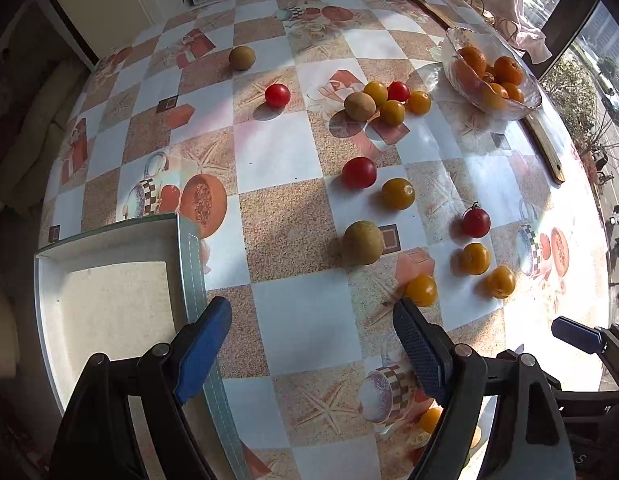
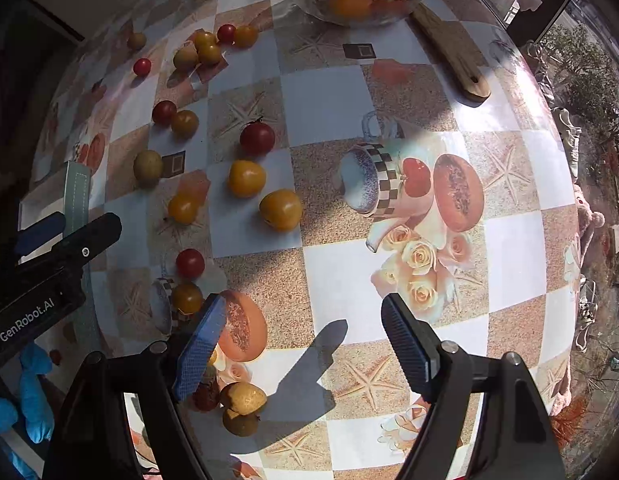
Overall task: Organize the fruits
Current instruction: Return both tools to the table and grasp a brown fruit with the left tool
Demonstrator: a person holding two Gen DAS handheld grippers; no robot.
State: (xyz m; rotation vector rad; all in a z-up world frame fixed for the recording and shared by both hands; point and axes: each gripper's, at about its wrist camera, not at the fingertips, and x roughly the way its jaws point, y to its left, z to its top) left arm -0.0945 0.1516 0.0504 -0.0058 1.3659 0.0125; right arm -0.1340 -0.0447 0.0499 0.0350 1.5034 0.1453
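Both claws point down at a table covered with a checked, picture-printed cloth [image 1: 277,160], and both stand apart with nothing between their pads. The left claw [image 1: 311,320] hangs over bare cloth; a white tray [image 1: 109,300] with a pale green rim lies under and just outside its left finger, empty as far as it shows. Just beyond its right fingertip sits a yellow tomato [image 1: 420,290], near but apart from it. Further ahead lie a brown round fruit [image 1: 363,242], a red tomato [image 1: 359,173] with another yellow one [image 1: 398,194] just beside it, and a stemmed red tomato [image 1: 476,222]. Far ahead and to the right a glass bowl [image 1: 453,52] holds oranges [image 1: 508,70], with a long wooden stick [image 1: 549,152] running beneath it. The right claw [image 2: 303,320] hovers over the printed melon and starfish squares. Just outside its left finger sit a yellow tomato [image 2: 187,298] and, beyond it, a red one [image 2: 190,263]. Below that finger, back toward the wrist, two brown fruits [image 2: 243,398] touch each other beside a dark reddish one that is partly hidden. Ahead and to the left more yellow tomatoes [image 2: 280,209] lie scattered. A blue-gloved hand [image 2: 33,396] shows at the lower left edge.
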